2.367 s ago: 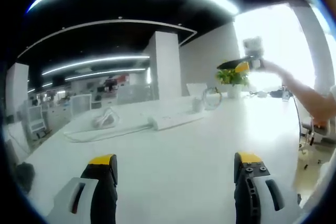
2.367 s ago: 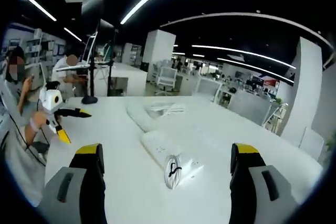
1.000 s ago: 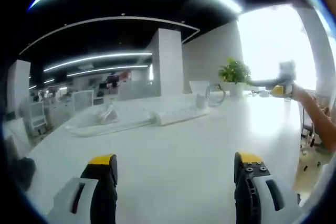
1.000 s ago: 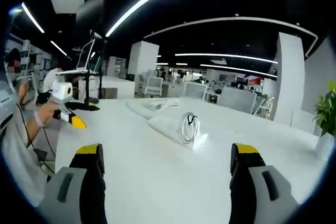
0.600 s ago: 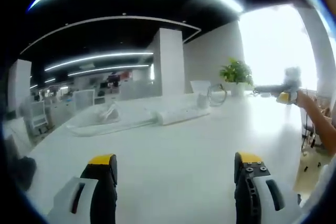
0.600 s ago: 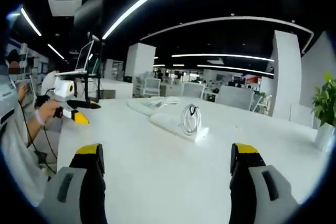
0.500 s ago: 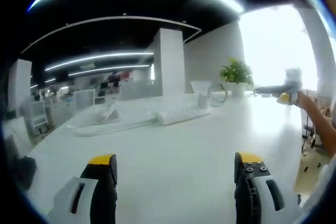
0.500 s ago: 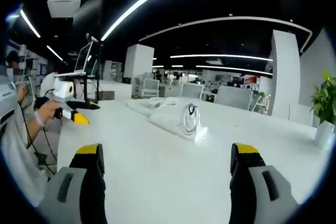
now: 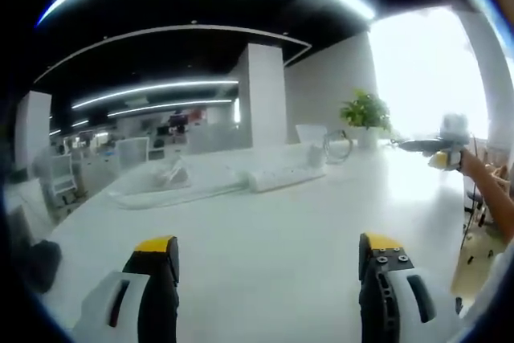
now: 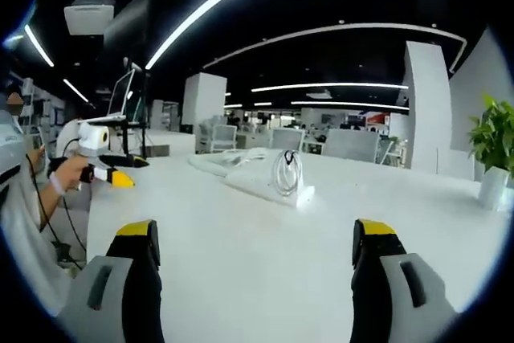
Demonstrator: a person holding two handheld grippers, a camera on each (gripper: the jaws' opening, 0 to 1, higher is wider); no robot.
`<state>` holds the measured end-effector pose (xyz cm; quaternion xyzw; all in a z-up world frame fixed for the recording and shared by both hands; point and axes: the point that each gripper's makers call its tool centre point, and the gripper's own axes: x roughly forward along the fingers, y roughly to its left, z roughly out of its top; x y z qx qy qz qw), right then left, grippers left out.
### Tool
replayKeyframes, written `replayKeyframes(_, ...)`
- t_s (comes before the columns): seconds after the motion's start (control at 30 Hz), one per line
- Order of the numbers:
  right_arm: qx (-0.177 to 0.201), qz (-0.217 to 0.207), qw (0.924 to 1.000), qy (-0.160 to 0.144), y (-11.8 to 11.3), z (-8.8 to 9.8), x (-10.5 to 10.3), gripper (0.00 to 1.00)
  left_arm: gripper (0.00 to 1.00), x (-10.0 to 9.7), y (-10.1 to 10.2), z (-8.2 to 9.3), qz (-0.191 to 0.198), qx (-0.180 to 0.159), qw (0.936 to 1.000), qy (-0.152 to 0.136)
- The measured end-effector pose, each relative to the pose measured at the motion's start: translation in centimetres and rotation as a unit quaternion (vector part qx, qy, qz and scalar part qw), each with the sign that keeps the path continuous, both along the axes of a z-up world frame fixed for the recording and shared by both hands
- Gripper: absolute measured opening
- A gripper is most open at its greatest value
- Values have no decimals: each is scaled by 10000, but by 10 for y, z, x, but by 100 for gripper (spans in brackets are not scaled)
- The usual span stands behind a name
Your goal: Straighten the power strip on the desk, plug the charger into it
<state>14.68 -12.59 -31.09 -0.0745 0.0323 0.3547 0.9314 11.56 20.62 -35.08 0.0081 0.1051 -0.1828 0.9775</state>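
- Left gripper view: the left tongs (image 9: 269,259) stand wide apart with nothing between them, low over the white worktop (image 9: 265,222); the power strip (image 9: 285,178) lies far ahead, a pale cable bundle (image 9: 173,174) to its left
- Right gripper view: the right tongs (image 10: 255,256) gape, holding nothing; a coiled cord (image 10: 285,173), perhaps the charger's, stands at the strip's near end

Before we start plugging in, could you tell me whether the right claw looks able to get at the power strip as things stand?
Probably yes: the right claw is open, and bare desk lies between it and the power strip.
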Motion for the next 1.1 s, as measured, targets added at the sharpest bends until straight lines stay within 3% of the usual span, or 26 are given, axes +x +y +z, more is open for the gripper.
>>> replayKeyframes(0.43,-92,-274,9996,46,-7,-9,1,99,96,0,3,1,63,-4,10000,-8)
replayKeyframes(1.1,105,-198,9997,73,-5,-9,-2,98,96,0,1,2,51,17,10000,-16)
